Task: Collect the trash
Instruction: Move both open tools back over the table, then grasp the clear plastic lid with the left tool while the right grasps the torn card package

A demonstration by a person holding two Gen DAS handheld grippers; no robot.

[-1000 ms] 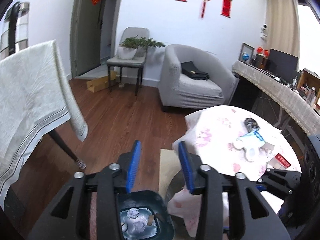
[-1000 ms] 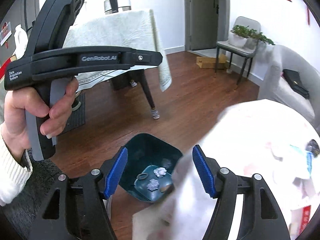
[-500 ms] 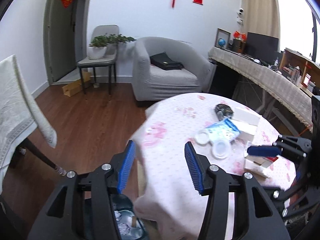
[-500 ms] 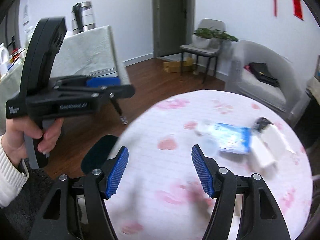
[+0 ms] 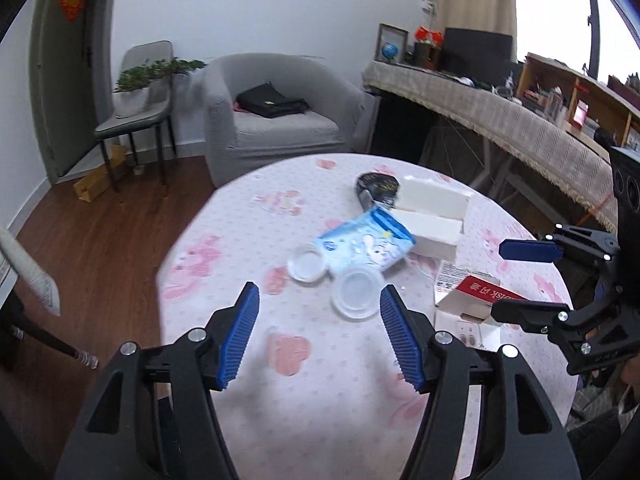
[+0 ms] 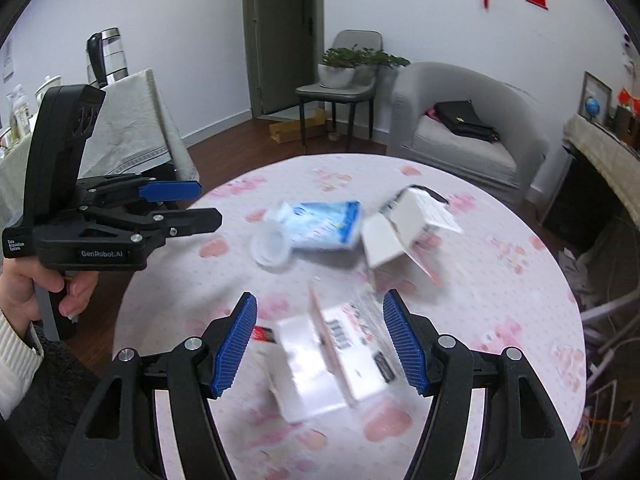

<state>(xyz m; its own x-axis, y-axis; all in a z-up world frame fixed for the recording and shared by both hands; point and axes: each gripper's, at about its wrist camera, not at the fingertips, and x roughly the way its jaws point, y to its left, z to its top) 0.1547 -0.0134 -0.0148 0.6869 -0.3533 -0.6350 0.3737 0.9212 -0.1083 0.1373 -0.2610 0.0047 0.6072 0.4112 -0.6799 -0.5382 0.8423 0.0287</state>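
I am holding my left tool (image 5: 318, 338) over the bench (image 5: 240, 240), its jaws opening with nothing between them; a clear plastic lid (image 5: 357, 294) is lying just ahead, the blue wrapper (image 5: 366, 242) beyond it. My right tool (image 6: 320, 340) is standing open, empty, above a flattened red-and-white carton (image 6: 336, 354). Only the right view is showing the hand (image 6: 30, 288) gripping the left tool's handle.

We've got a round table with a pink floral cloth (image 5: 248, 248). On it, ahead of the claw: two clear plastic lids (image 5: 356, 294), a blue-and-white plastic packet (image 5: 366, 246), a black wrapper (image 5: 376, 188), white cardboard boxes (image 5: 432, 212), and a red-and-white flattened carton (image 5: 476, 294) off right.
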